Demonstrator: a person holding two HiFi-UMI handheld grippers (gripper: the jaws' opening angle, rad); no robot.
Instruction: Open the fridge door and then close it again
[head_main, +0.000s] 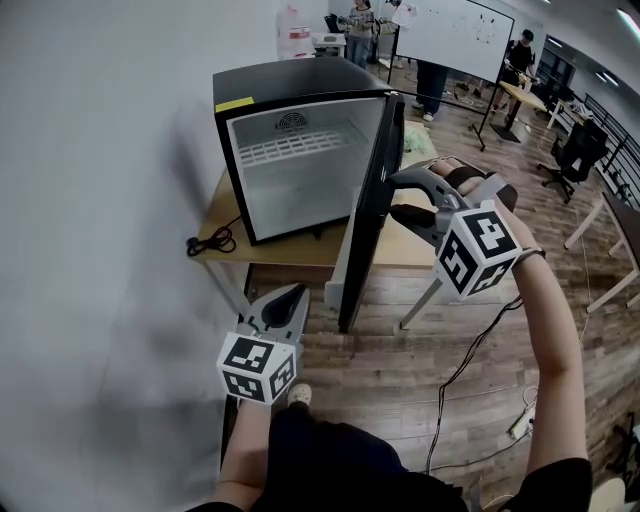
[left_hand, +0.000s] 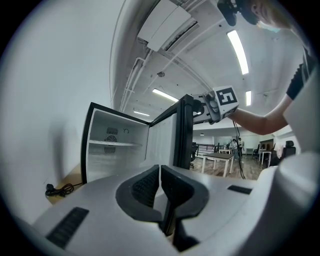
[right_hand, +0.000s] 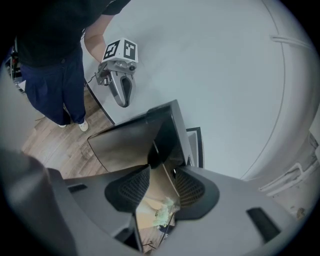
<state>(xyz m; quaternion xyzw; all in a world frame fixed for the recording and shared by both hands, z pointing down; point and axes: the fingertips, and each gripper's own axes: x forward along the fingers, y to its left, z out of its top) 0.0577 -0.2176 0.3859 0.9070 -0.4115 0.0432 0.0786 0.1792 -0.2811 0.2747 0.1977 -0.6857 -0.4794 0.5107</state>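
A small black fridge (head_main: 290, 80) stands on a wooden table (head_main: 290, 252) against the white wall. Its white inside (left_hand: 115, 150) is bare. The door (head_main: 372, 210) stands wide open, edge-on to me. My right gripper (head_main: 400, 197) is at the door's outer face, near the top, jaws open. In the right gripper view the dark door panel (right_hand: 125, 142) lies just ahead of the right gripper (right_hand: 161, 171); I cannot tell whether they touch. My left gripper (head_main: 290, 298) hangs low in front of the table, shut and empty, and the left gripper (left_hand: 159, 170) looks into the fridge.
A black power cord (head_main: 210, 242) lies on the table's left end. A cable (head_main: 470, 370) trails over the wooden floor on the right. Behind the fridge are a whiteboard (head_main: 460, 35), standing people, desks and an office chair (head_main: 575, 150).
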